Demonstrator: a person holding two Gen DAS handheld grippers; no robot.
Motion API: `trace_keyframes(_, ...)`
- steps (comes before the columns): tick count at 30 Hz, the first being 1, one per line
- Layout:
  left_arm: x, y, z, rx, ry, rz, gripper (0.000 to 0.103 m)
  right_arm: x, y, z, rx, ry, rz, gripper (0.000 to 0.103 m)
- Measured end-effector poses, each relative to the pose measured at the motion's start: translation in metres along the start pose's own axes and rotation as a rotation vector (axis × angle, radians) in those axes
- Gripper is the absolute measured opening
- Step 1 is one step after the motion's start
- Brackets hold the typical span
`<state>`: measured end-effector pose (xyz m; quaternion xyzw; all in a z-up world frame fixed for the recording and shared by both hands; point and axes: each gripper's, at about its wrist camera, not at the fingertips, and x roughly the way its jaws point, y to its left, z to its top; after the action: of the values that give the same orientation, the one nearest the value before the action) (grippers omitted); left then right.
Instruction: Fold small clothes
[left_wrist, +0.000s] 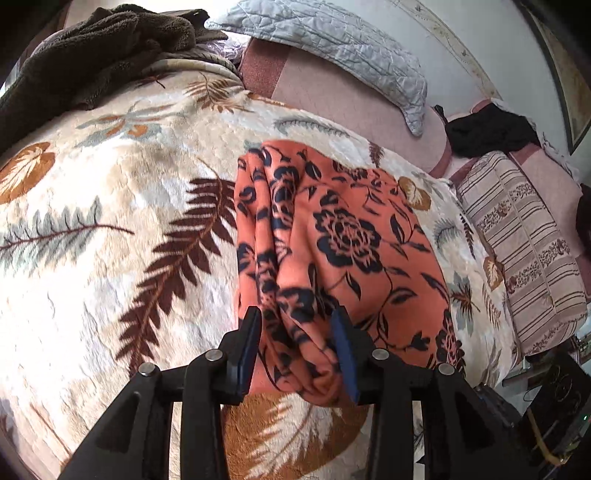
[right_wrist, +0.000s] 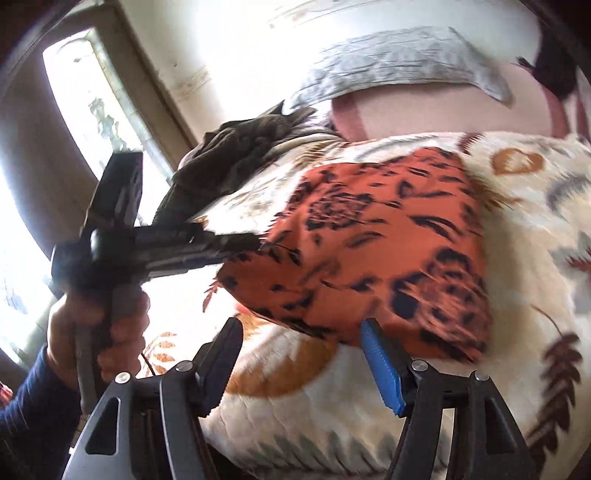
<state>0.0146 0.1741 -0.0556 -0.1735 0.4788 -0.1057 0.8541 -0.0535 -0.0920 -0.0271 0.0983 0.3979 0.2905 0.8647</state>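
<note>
Nearest us in the left wrist view, the left claw (left_wrist: 297, 347) has both pads closed on a bunched fold of the orange floral garment (left_wrist: 332, 236), cloth filling the gap between them. We see orange-red fabric with a dark navy rose and leaf print, gathered into long ridges on its left side and smoother on its right. It lies on the bed, on a cream blanket with brown and grey fern leaves (left_wrist: 110, 221), near the middle of it.

In the right wrist view, the right claw (right_wrist: 301, 365) stands wide open with nothing between its pads; the blue pad sits just at the near edge of the garment (right_wrist: 388, 240), and we cannot tell if it touches. This view is motion-blurred.

Only the right view shows the left hand (right_wrist: 99, 325), in a dark blue sleeve, gripping the handle of the left tool, plus a bright window (right_wrist: 92, 103). Only the left view shows a striped cushion (left_wrist: 524, 258) and a black cloth (left_wrist: 487, 133) at the far right. Both show a dark brown fleece (left_wrist: 92, 48) and a grey quilted pillow (left_wrist: 332, 40) behind the garment.
</note>
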Motion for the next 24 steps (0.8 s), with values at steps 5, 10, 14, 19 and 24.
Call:
trace_keyframes(5,-0.003,0.004,0.001,-0.046,-0.034,0.061,0.01,-0.028,-0.039,-0.003,0.101,-0.005,-0.026,0.07)
trace_keyframes(10,0.019,0.014,-0.003,-0.02,0.01,0.163,0.008,-0.04,-0.059,0.002,0.132,-0.033,-0.026,0.07)
trace_keyframes(14,0.015,0.006,-0.005,0.014,-0.028,0.195,0.01,-0.031,-0.075,0.013,0.187,-0.01,0.023,0.078)
trace_keyframes(19,-0.002,-0.007,-0.006,0.049,-0.052,0.249,0.012,-0.036,-0.096,0.029,0.276,-0.038,0.093,0.087)
trace_keyframes(24,-0.039,-0.048,0.007,0.136,-0.197,0.225,0.027,-0.016,-0.148,0.051,0.47,-0.002,0.209,0.088)
